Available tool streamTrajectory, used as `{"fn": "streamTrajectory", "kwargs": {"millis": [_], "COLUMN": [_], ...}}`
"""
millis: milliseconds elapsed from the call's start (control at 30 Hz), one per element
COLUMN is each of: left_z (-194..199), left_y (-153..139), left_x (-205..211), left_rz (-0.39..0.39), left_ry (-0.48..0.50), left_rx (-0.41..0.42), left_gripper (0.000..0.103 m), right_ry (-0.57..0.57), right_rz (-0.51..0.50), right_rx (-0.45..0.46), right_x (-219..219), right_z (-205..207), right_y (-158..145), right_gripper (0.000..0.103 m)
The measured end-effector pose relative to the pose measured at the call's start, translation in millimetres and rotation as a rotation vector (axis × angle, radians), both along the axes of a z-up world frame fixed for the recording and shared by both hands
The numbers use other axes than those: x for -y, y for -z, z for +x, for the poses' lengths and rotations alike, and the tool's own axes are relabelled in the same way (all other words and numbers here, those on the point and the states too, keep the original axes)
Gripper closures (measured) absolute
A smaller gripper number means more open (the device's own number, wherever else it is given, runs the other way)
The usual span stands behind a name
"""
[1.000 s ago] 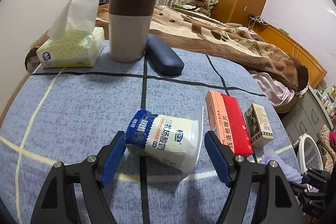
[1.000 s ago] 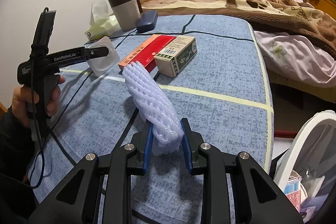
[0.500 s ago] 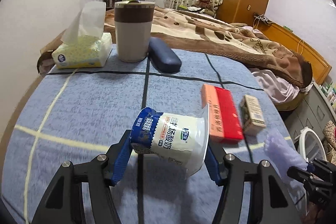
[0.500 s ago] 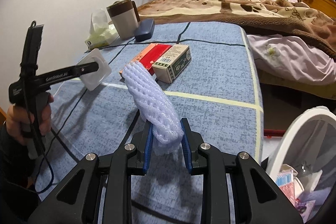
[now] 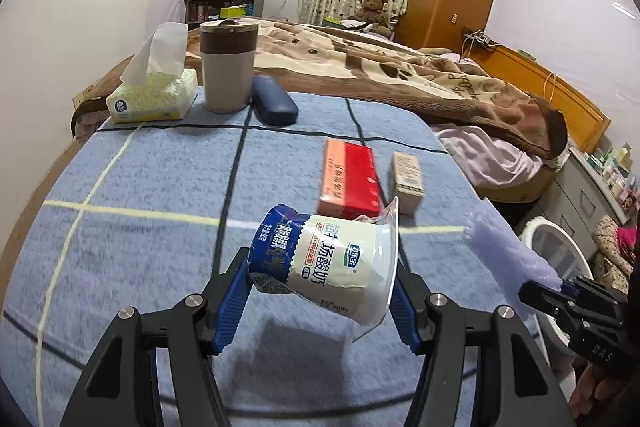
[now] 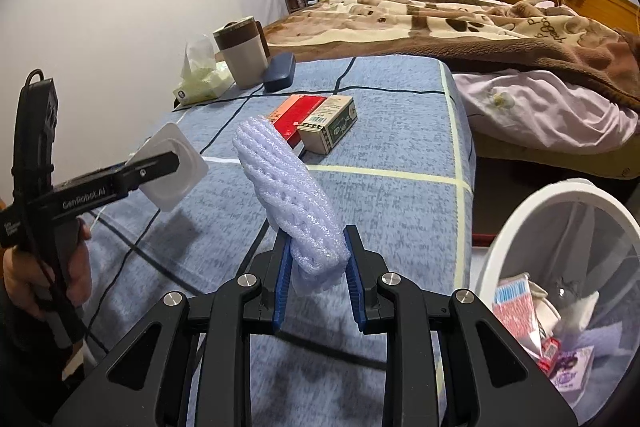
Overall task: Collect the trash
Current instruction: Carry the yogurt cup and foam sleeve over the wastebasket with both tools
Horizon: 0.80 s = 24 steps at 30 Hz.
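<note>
My left gripper [image 5: 320, 287] is shut on a white and blue yogurt cup [image 5: 324, 263], lying sideways and lifted above the blue checked tablecloth [image 5: 140, 219]. The cup's open mouth shows in the right wrist view [image 6: 170, 171]. My right gripper [image 6: 316, 267] is shut on a pale purple foam net sleeve [image 6: 284, 187], held up over the table's right part; it also shows in the left wrist view [image 5: 508, 251]. A white trash bin [image 6: 560, 287] with wrappers inside stands on the floor right of the table.
On the table stand a tissue pack [image 5: 152, 99], a grey and brown mug [image 5: 228, 67], a dark blue glasses case [image 5: 274, 105], a red and orange box [image 5: 350, 179] and a small green carton [image 5: 406, 177]. A bed with a brown blanket [image 5: 400, 67] lies behind.
My left gripper closed on the yogurt cup and lifted it off the cloth, pulling back. My right gripper, still holding the foam sleeve, drew back toward the bin.
</note>
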<state>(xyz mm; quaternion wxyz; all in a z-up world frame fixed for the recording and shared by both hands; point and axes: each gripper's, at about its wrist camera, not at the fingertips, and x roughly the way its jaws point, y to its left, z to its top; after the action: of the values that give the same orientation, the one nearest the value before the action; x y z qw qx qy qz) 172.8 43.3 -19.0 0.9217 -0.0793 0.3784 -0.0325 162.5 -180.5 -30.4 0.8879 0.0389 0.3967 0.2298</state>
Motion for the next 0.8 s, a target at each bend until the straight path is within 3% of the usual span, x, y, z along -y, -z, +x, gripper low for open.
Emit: {"fn": "streamTrajectory", "kwargs": {"millis": [300, 800], "left_z": [-29.0, -38.7], "left_y": [-8.2, -15.5], "left_x": [27.0, 84.3], "left_rz": [-0.008, -0.002], "left_ry": [0.047, 0.157], "left_rx": [0.008, 0.010], "left_gripper": [0.040, 0.040], "right_ry": [0.033, 0.125], "right_rz": [0.012, 0.025], "right_rx": [0.014, 0.026], "right_x": [14.5, 51.3], "right_z": [-17.0, -33.6], "right_y": [-5.8, -8.7], "right_gripper": [0.077, 0.077]}}
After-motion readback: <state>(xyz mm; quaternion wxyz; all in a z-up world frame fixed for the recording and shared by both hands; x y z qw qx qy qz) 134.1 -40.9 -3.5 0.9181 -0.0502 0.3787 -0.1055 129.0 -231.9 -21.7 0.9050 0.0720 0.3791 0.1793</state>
